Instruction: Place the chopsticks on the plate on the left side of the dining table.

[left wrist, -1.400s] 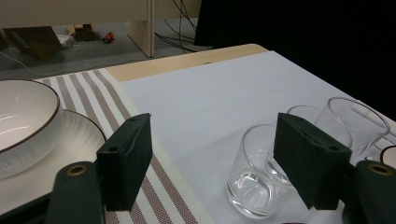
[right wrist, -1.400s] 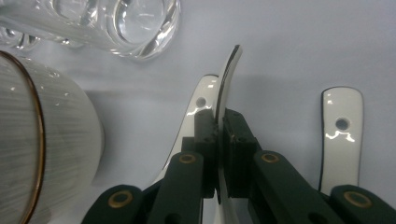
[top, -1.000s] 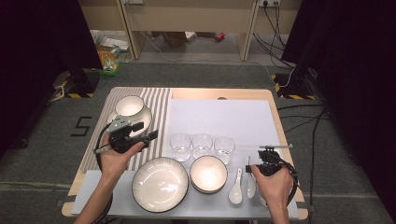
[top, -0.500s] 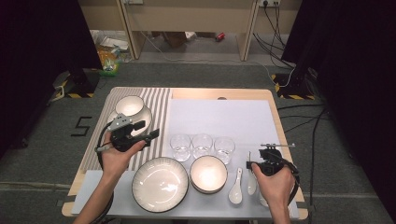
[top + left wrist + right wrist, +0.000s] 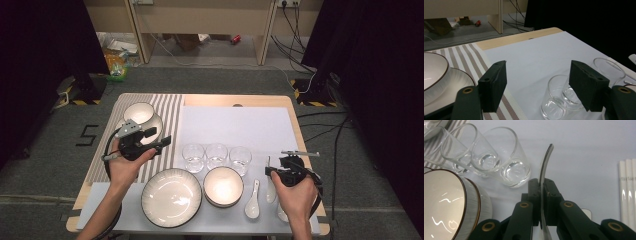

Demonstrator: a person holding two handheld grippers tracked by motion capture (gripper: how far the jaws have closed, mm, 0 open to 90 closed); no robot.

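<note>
Three clear glasses [image 5: 216,157] in row mid-table. Two white spoons: one [image 5: 252,201] lying near front edge, one [image 5: 543,176] clamped in right gripper [image 5: 272,172]. Bowls: one large [image 5: 171,197] and one small stack [image 5: 223,186] at front edge, one bowl on plate [image 5: 140,116] at back left corner. Three white sticks [image 5: 627,187] by right edge.

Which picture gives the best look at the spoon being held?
The right gripper view: the spoon stands edge-on, clamped between the jaws. The high view shows it small at the right gripper.
</note>
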